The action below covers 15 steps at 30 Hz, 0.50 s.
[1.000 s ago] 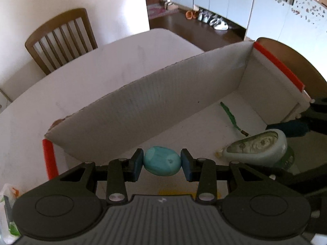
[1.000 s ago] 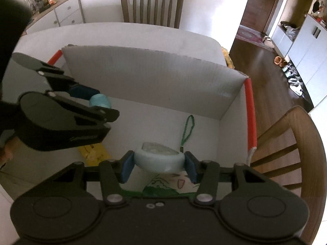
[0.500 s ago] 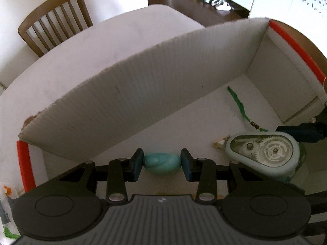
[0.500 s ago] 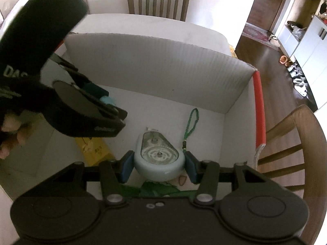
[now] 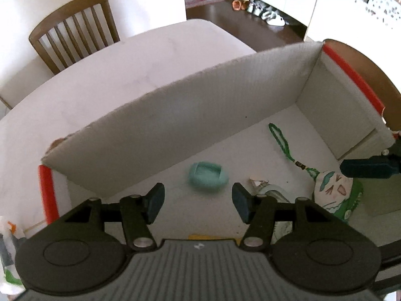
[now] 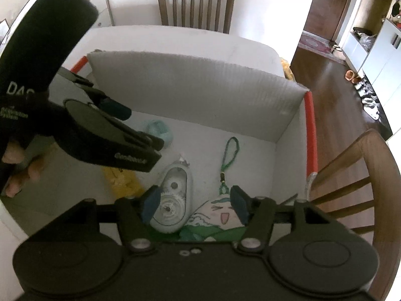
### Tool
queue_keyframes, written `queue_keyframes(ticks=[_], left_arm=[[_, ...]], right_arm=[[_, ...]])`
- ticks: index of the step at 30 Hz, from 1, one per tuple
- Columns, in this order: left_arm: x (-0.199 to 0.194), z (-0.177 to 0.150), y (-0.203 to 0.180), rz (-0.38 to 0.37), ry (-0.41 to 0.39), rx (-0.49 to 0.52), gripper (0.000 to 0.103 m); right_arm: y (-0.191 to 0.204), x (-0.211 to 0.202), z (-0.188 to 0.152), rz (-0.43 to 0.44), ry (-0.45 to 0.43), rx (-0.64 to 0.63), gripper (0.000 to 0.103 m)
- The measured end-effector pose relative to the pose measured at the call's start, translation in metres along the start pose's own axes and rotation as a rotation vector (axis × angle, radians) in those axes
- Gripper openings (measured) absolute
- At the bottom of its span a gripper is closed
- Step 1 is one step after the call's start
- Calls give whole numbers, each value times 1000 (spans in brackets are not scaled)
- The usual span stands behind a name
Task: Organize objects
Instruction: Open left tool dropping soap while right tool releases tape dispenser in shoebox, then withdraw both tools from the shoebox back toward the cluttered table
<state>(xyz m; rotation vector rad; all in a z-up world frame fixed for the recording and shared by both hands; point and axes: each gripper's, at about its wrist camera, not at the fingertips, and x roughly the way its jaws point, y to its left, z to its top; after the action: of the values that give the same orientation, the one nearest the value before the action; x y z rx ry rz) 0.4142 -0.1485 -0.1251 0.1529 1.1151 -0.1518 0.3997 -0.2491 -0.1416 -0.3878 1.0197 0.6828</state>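
1. The left hand-held gripper [image 5: 198,200] is opening, its jaws apart and holding nothing; it hangs over the inside of the box [image 5: 175,125].
2. Just beyond its fingertips the teal case [image 5: 208,180] lies loose on the box floor, near the long back wall, touching neither pad.
3. The right hand-held gripper [image 6: 195,202] is also opening; its jaws stand apart above the tape dispenser [image 6: 173,200], which lies flat on the box floor with its gears facing up. From this view I cannot tell whether the left pad still touches it.
4. Beside the dispenser, under the right pad, lies a cartoon charm [image 6: 220,215] with a laughing face on a green backing; its green cord [image 6: 229,155] stretches away toward the back wall.
5. A yellow item [image 6: 122,183] lies on the box floor, left of the dispenser, partly hidden under the left tool.
6. A hand [image 6: 20,165] in a black glove grips the left tool's handle.
7. The box has red edging [image 6: 310,133] at its ends and stands on a white desk [image 5: 112,80], with wooden chairs [image 6: 195,5] around it.
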Motion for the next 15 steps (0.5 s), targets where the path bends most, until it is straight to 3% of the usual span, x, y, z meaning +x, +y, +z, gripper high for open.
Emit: queue_keyframes(ticks=[15], left_arm=[[-70, -17, 9, -60, -174, -50, 59]], right_arm=[[15, -67, -6, 45, -142, 21, 61]])
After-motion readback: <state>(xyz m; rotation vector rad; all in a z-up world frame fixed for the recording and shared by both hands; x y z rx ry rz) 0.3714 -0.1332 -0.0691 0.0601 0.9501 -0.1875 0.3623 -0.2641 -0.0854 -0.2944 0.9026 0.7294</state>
